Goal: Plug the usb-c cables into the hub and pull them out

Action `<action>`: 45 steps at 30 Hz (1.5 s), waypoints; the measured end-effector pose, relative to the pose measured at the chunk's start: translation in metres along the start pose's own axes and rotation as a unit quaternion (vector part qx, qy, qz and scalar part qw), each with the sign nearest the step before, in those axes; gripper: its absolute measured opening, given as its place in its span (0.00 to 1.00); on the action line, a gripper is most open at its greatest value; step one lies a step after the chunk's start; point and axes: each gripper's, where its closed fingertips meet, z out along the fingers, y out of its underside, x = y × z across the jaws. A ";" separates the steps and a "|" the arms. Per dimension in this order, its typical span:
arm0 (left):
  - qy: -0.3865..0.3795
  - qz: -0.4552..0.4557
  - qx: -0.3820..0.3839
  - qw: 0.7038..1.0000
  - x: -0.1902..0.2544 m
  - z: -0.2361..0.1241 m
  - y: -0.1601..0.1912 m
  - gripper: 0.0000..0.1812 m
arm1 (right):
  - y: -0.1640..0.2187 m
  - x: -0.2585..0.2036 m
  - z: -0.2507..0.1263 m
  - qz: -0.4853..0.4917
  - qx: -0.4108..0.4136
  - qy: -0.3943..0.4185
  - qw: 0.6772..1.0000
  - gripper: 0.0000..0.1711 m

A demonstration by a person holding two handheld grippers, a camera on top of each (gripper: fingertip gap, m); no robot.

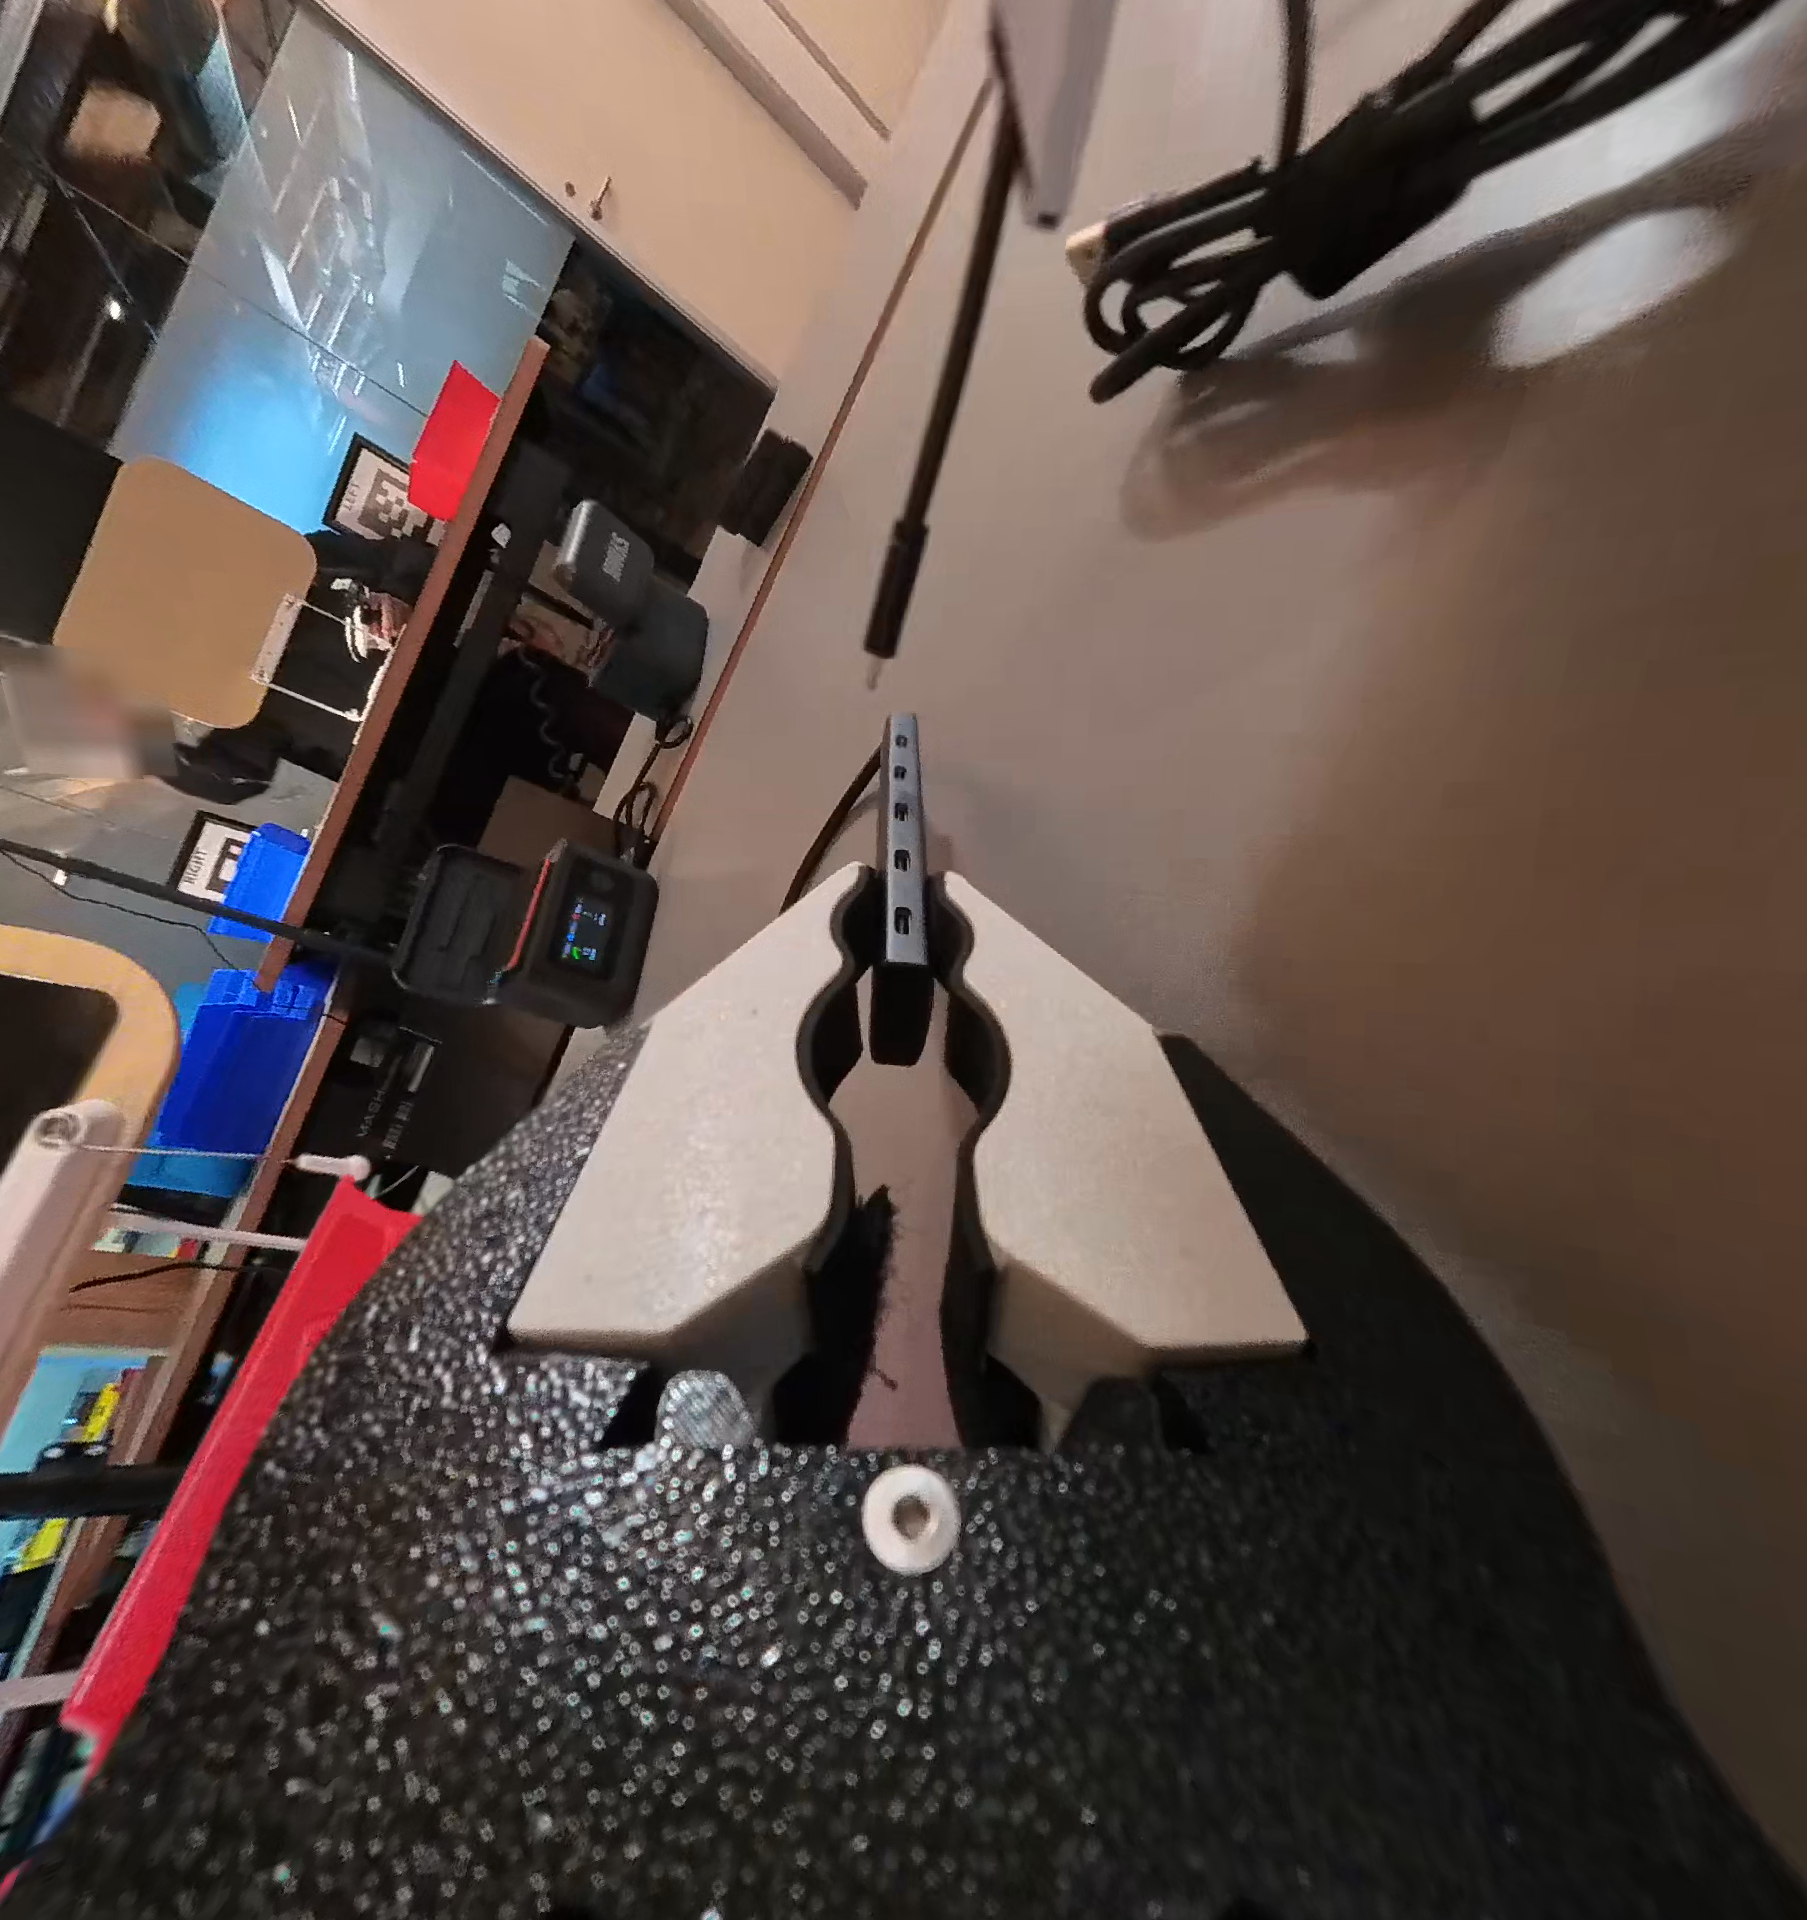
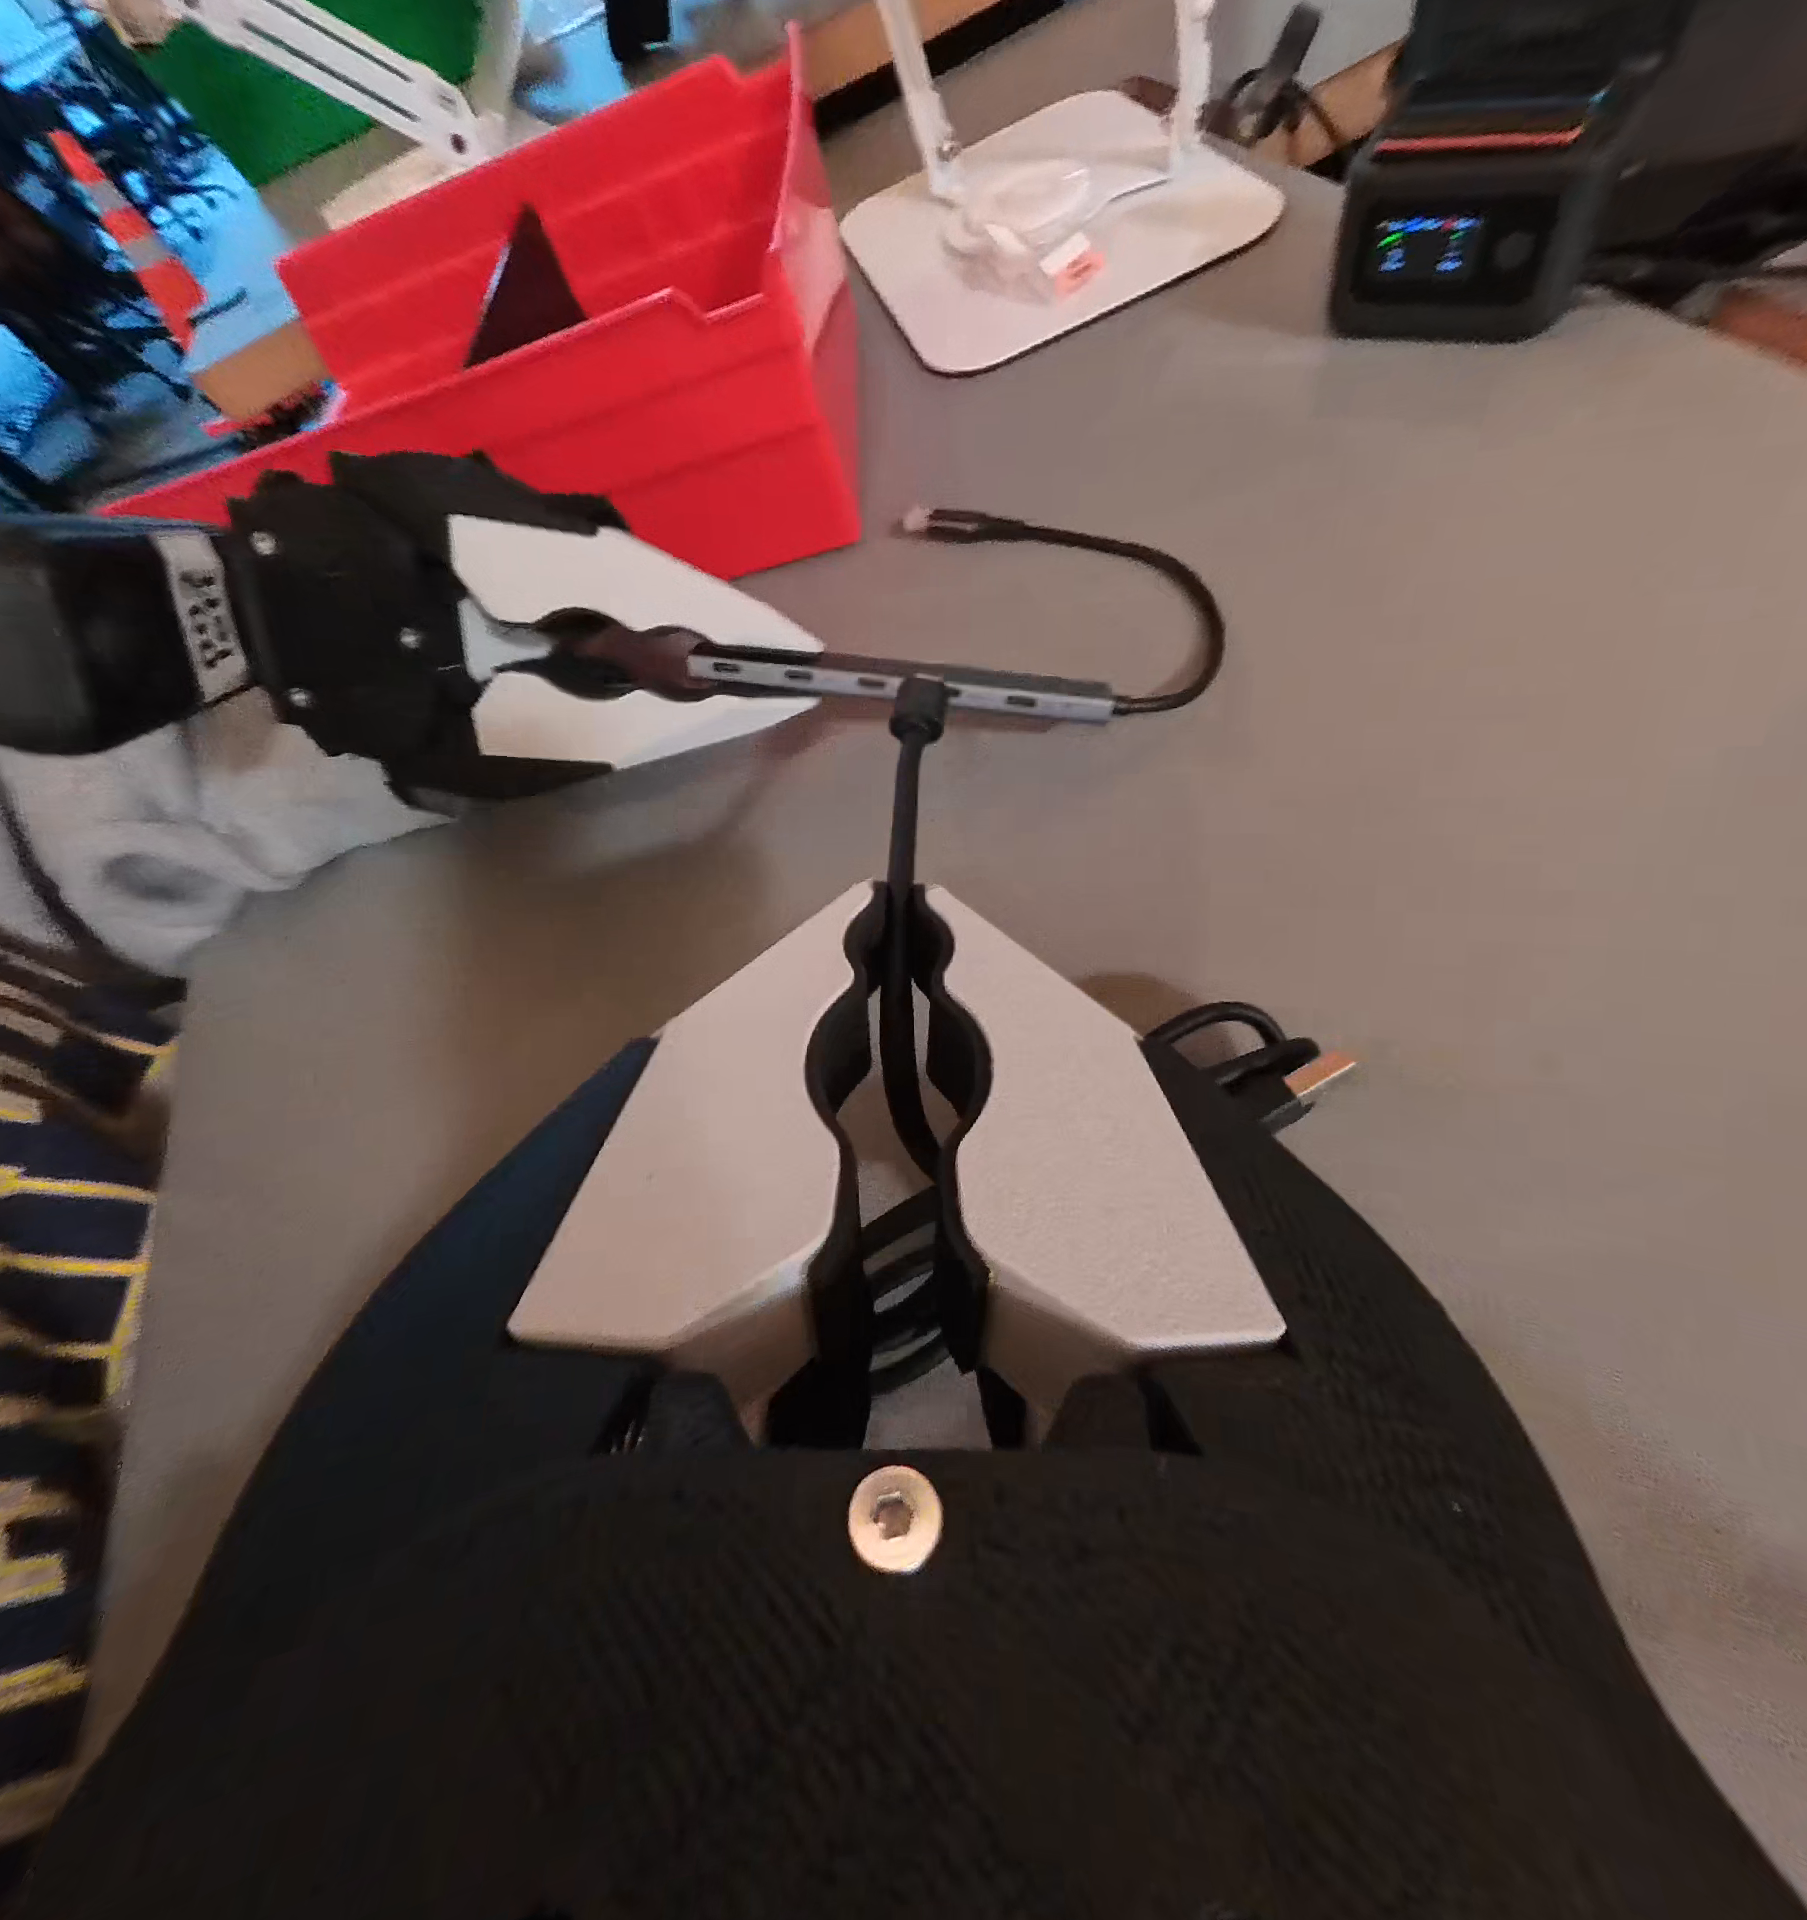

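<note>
My left gripper (image 1: 901, 883) is shut on one end of a slim grey USB-C hub (image 1: 901, 821), held just above the grey table. In the right wrist view this gripper (image 2: 805, 675) comes in from the left with the hub (image 2: 878, 686) lying across, its row of ports facing me. My right gripper (image 2: 904, 894) is shut on a black USB-C cable (image 2: 904, 821). The cable's plug (image 2: 920, 712) points at a port past the hub's middle. In the left wrist view the plug (image 1: 891, 592) stops a small gap short of the hub.
The hub's own short lead (image 2: 1190, 634) curls away on the table (image 2: 1450, 779). The rest of the cable lies bundled, with a USB-A plug (image 2: 1314, 1075), under my right gripper. Behind stand a red bin (image 2: 618, 436), a white lamp base (image 2: 1065, 239) and a black power unit (image 2: 1450, 239). A patterned sleeve (image 2: 26, 1247) is at the left. The gap from one gripper's tips to the other's is roughly 10 cm.
</note>
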 end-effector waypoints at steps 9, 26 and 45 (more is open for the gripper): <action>-0.004 0.030 -0.010 1.000 0.004 0.001 0.000 0.04 | 0.007 -0.012 0.013 0.015 -0.019 -0.006 1.000 0.01; -0.006 0.043 -0.021 0.999 0.003 0.004 0.001 0.04 | 0.008 -0.031 0.022 0.020 -0.025 -0.032 0.999 0.01; -0.005 0.040 -0.025 0.999 0.000 0.006 0.003 0.04 | 0.007 -0.033 0.023 0.010 -0.020 -0.024 0.999 0.01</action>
